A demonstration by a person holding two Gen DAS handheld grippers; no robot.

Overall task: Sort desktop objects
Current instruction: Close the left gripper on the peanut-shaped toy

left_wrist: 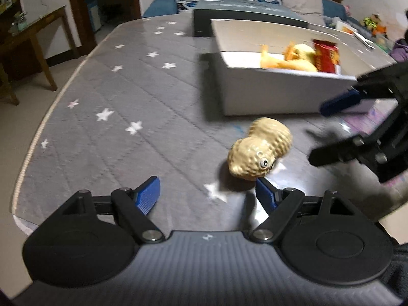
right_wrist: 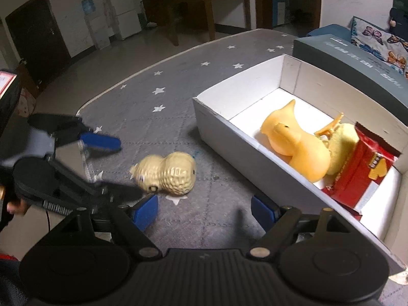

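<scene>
Peanut is lying on its side on the grey starred counter, outside the white box and just in front of that box's near wall. Box is already holding a duck, a red packet and a yellow fuzzy item, so peanut is the one loose thing in view.

Left gripper is sitting with jaws spread wide and holding nothing. Peanut is lying ahead and to its right, with the eyed end almost at the right blue pad; contact cannot be settled through the blur. Long axis is running diagonally away from that pad toward the box.

Right gripper is likewise standing with jaws apart and empty. In its view, peanut is lying ahead and left of centre, with its long axis crosswise.

Judgement: left gripper is nearer, but peanut is off its centre line and needs centring between the pads.

Peanut is looking tan, glossy and dimpled, with a narrow waist and a toy eye; probably hard and liable to slip or roll.
</scene>
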